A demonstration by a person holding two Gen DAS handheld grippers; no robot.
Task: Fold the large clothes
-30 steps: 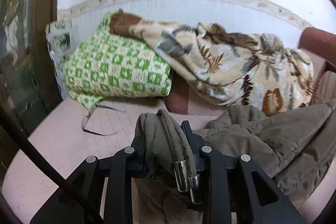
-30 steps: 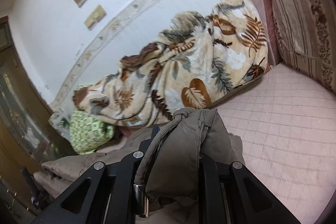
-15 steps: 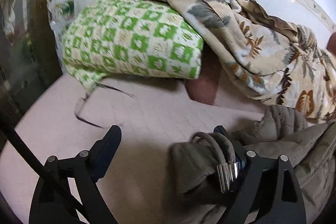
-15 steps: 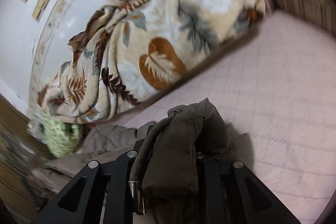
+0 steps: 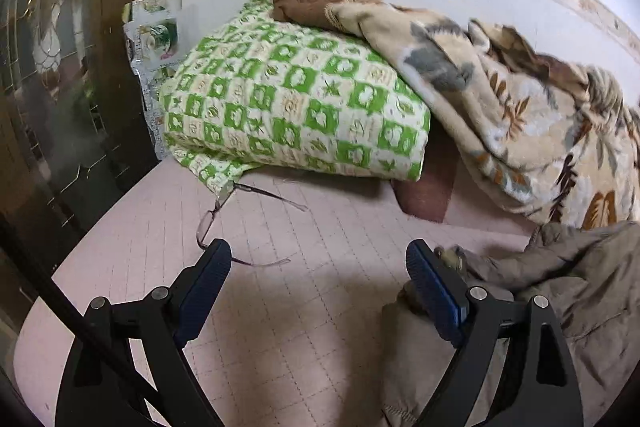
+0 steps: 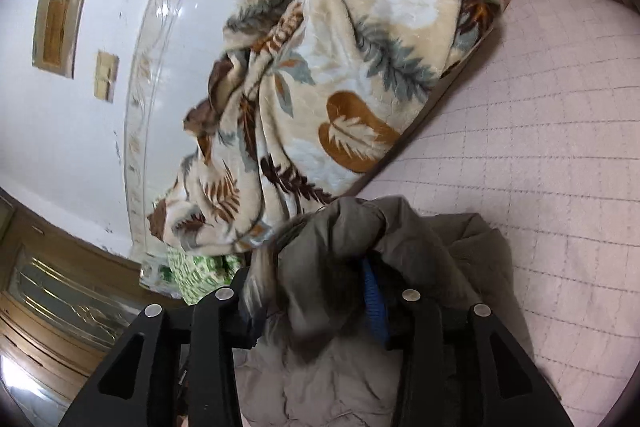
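Lying rumpled on a pink quilted bed cover [image 5: 280, 327], an olive padded jacket [image 5: 560, 287] sits just outside the right finger of the left gripper [image 5: 318, 267], whose jaws stand wide with only bare cover between them. The right gripper [image 6: 320, 291] has just been opening, a bunched fold of the jacket [image 6: 340, 247] draped between its loosened jaws. Eyeglasses [image 5: 240, 223] lie beside the left finger, near a green checked bundle [image 5: 296, 107] and a leaf-print blanket [image 6: 340, 67] along the wall.
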